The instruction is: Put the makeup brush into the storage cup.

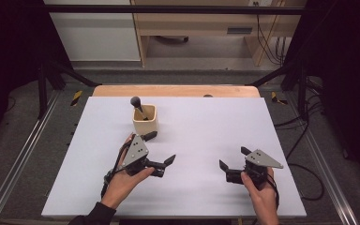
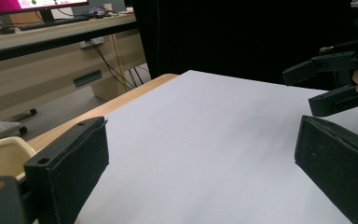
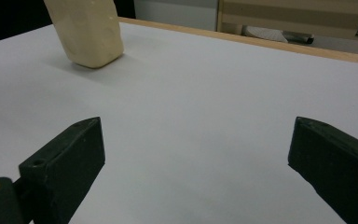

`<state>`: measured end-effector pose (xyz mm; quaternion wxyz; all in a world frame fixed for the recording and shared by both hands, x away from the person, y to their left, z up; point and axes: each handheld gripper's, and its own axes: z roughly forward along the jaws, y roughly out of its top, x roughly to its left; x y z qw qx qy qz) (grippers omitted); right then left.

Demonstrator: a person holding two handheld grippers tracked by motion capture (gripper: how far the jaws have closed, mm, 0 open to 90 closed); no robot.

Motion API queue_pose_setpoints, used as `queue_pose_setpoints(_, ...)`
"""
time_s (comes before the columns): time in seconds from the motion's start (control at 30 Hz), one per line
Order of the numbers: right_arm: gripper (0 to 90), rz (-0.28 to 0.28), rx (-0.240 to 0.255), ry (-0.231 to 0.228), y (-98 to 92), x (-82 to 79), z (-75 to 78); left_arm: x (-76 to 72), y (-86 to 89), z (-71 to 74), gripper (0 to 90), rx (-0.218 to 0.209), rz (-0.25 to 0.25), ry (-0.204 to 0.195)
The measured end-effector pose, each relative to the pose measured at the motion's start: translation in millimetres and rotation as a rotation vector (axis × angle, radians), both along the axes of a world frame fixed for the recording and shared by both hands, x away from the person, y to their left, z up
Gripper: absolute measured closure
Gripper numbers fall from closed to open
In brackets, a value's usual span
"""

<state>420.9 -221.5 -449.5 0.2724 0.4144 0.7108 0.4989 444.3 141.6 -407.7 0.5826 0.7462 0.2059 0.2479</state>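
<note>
Both grippers gape wide, empty: left gripper [image 1: 161,149] just beside cream cup [image 1: 145,120] holding brush [image 1: 138,107], right gripper [image 1: 232,158] well apart. Brush looks light, stiff; pinch its handle near the top.

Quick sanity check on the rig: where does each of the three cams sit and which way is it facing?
High view: fixed above the person's side, looking forward and down on the white table; both forearms, left gripper and right gripper enter from the bottom.
Left gripper view: rides the left gripper, looks across the table; own jaws wide apart, right gripper farther off.
Right gripper view: rides the right gripper, faces the far edge; own jaws apart.
Shared: the cream cup appears in high and right gripper views.
</note>
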Motion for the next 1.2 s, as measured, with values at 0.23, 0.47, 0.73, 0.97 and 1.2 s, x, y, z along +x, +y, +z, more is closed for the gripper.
queue_pose_setpoints(0.23,4.2,-0.003,0.003,-0.011,-0.8,-0.7,0.9,-5.7,11.9,-2.4,2.6,-0.008,0.012,0.001)
queue_pose_setpoints(0.47,4.3,-0.004,0.002,-0.014,-1.2,-0.7,1.3,-9.7,25.0,-4.5,2.6,-0.016,0.028,0.000)
queue_pose_setpoints(0.73,4.3,-0.002,-0.005,-0.018,-0.8,-0.9,2.2,-12.2,37.3,-6.7,2.6,-0.026,0.043,-0.002)
queue_pose_setpoints(0.97,4.3,-0.002,-0.003,-0.020,-1.0,-0.9,2.8,-13.6,47.4,-6.2,2.6,-0.031,0.059,-0.009)
queue_pose_setpoints(1.2,4.3,0.005,-0.014,-0.022,-2.1,-0.3,5.9,-15.3,60.1,-5.9,2.6,-0.031,0.070,-0.015)
